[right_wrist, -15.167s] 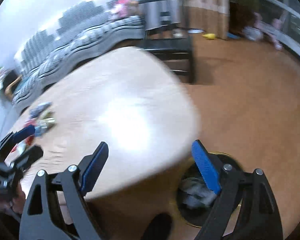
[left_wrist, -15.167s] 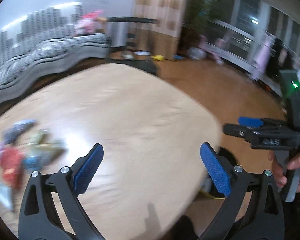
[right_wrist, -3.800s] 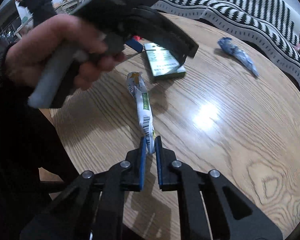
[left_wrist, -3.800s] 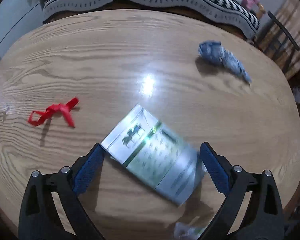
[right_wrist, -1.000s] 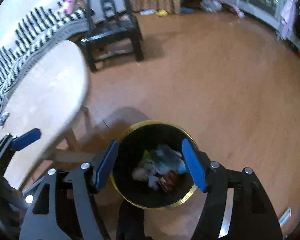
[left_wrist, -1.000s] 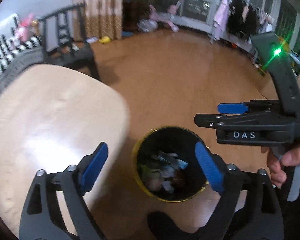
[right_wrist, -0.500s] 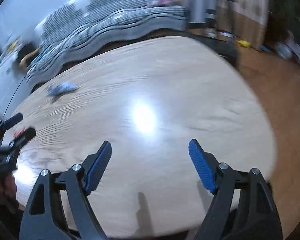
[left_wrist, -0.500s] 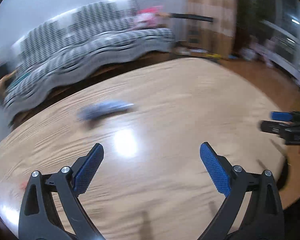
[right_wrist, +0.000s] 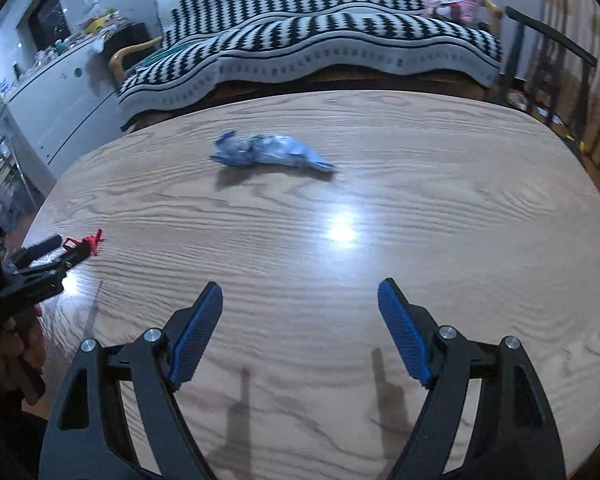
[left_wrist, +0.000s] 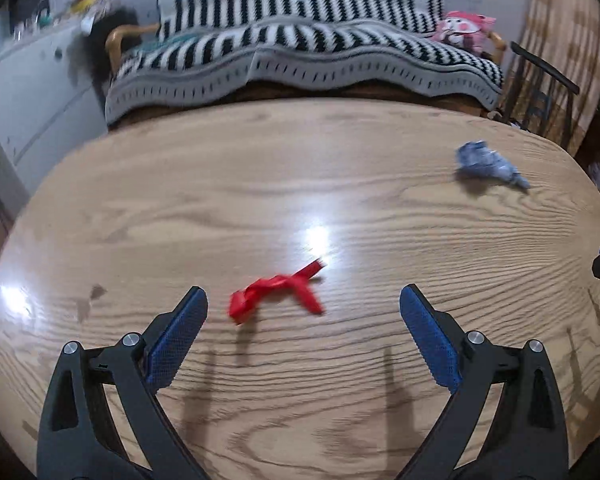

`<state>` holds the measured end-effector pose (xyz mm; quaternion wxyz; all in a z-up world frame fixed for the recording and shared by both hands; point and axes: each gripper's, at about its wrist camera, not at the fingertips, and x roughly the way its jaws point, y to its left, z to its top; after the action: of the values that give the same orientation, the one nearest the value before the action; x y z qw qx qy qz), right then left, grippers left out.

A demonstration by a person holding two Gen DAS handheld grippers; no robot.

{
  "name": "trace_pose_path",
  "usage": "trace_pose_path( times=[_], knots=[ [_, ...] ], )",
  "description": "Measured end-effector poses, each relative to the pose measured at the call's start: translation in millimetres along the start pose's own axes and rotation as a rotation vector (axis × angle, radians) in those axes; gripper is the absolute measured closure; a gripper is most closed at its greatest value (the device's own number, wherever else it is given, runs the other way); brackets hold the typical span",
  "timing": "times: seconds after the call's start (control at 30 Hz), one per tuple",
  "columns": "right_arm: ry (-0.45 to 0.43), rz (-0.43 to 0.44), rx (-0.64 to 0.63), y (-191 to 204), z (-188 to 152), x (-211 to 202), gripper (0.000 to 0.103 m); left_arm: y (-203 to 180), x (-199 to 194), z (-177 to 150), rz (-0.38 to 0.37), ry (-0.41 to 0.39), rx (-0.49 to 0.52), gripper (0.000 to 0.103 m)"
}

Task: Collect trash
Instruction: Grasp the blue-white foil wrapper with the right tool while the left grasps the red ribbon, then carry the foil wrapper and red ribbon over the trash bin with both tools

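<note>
Spanning both wrist views, a round wood-grain table [left_wrist: 260, 184] shows lamp glare at its centre, with a striped sofa [left_wrist: 300, 52] beyond at 12 o'clock. A red ribbon scrap [left_wrist: 278, 292] lies ahead of the left gripper [left_wrist: 303, 340], a crumpled blue wrapper [right_wrist: 268, 152] at 11 o'clock of the right gripper [right_wrist: 300, 330]. Both grippers' jaws stand released, empty.
</note>
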<state>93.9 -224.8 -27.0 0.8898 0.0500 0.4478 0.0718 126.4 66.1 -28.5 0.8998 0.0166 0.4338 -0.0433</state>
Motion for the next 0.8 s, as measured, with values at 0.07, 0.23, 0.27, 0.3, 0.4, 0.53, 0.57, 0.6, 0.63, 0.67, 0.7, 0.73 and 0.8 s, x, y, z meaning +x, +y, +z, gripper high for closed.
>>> trace_pose_path(
  times=[0.07,0.23,0.27,0.3,0.4,0.53,0.57,0.6,0.63,0.67,0.7,0.73,0.8],
  knots=[
    [-0.001,0.007,-0.017,9.5,5.2,9.4,0.026,9.8,10.5,3.4,-0.016,0.018,-0.034,0.009],
    [-0.014,0.023,-0.064,27.4,23.0,29.1,0.026,18.6,24.1,4.8,-0.008,0.024,-0.036,0.032],
    [-0.014,0.022,-0.065,28.3,25.9,32.4,0.026,16.7,23.9,4.3,0.007,0.016,-0.018,0.045],
    [-0.009,0.022,-0.064,29.1,29.3,35.8,0.026,13.9,24.1,5.0,0.029,0.009,0.005,0.059],
    [-0.021,0.015,-0.095,32.2,45.9,47.7,0.026,8.2,24.7,9.1,0.031,0.008,0.01,0.073],
    [-0.028,-0.001,-0.12,30.6,76.9,73.0,0.026,3.0,24.4,12.8,0.004,0.034,-0.008,0.076],
    [-0.011,0.006,-0.114,28.2,85.8,83.8,0.026,1.5,24.0,12.7,0.001,0.039,-0.009,0.076],
    [0.004,0.007,-0.112,26.6,92.1,92.0,0.026,-1.2,22.9,13.8,0.002,0.041,-0.01,0.076],
    [0.017,0.003,-0.112,25.4,97.5,99.5,0.026,-3.8,20.9,13.6,0.011,0.04,-0.021,0.076],
    [0.034,-0.002,-0.12,24.7,103.7,109.1,0.026,-6.2,19.4,14.2,0.011,0.04,-0.022,0.076],
    [0.04,-0.009,-0.129,24.5,108.1,115.4,0.026,-9.5,17.6,16.6,0.006,0.036,-0.025,0.076],
    [0.045,-0.01,-0.134,24.4,111.6,119.6,0.027,-12.5,16.2,18.0,0.002,0.032,-0.024,0.076],
    [0.066,-0.009,-0.137,22.8,117.1,130.3,0.042,-20.5,13.8,22.4,0.0,0.025,-0.013,0.076]
  ],
)
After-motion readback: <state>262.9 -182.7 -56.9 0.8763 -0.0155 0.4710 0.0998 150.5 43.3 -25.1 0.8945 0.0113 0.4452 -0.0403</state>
